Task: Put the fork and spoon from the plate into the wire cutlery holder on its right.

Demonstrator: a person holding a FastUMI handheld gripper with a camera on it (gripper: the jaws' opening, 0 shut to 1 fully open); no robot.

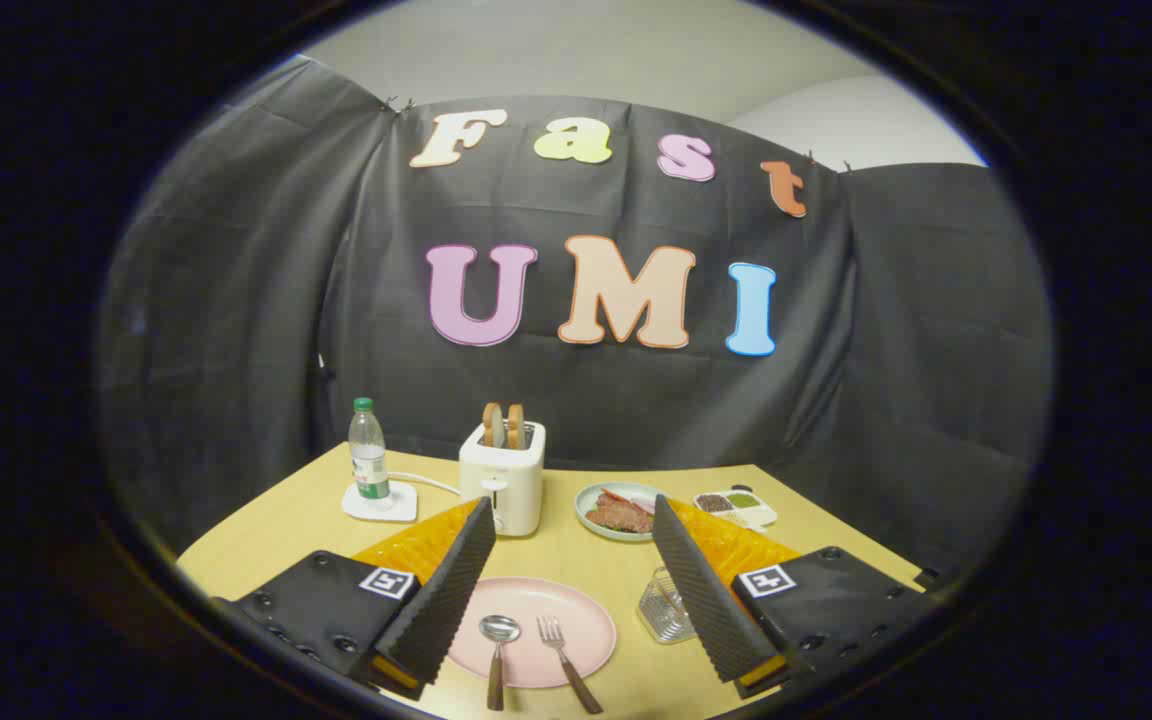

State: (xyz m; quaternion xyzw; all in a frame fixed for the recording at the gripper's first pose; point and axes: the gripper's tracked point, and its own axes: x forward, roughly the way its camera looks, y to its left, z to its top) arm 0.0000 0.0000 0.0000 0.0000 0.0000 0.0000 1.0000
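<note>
Gripper [568, 590] w/ jaws wide apart, nothing between the pads; it hangs above the near end of a yellow-wood table [286, 530]. Left finger [441, 600] & right finger [706, 600] both have black ribbed pads, orange behind them, and a square black/white marker tag on each black housing – pattern only, no readable text.

Between the fingers, low down: pink plate [586, 615] flat on the table. On it the spoon [497, 650] to the left, bowl pointing away, dark wooden handle toward the camera. Fork [568, 665] just beside it on the right, tines pointing away, handle angled slightly outward, also dark wood. The two lie close, not touching as far as I can see.

Wire cutlery holder [664, 608] stands on the table just right of the plate, partly hidden behind the right finger pad.

Further back: white toaster [502, 475] w/ two slices of toast sticking up out of the slots, cord running left. Left of it a clear water bottle [368, 455], green cap, green label too small to read, standing on a white coaster-like pad [381, 503].

Right of the toaster a pale plate of reddish meat [621, 512], then a white divided condiment dish [736, 505] w/ dark & green fillings.
</note>
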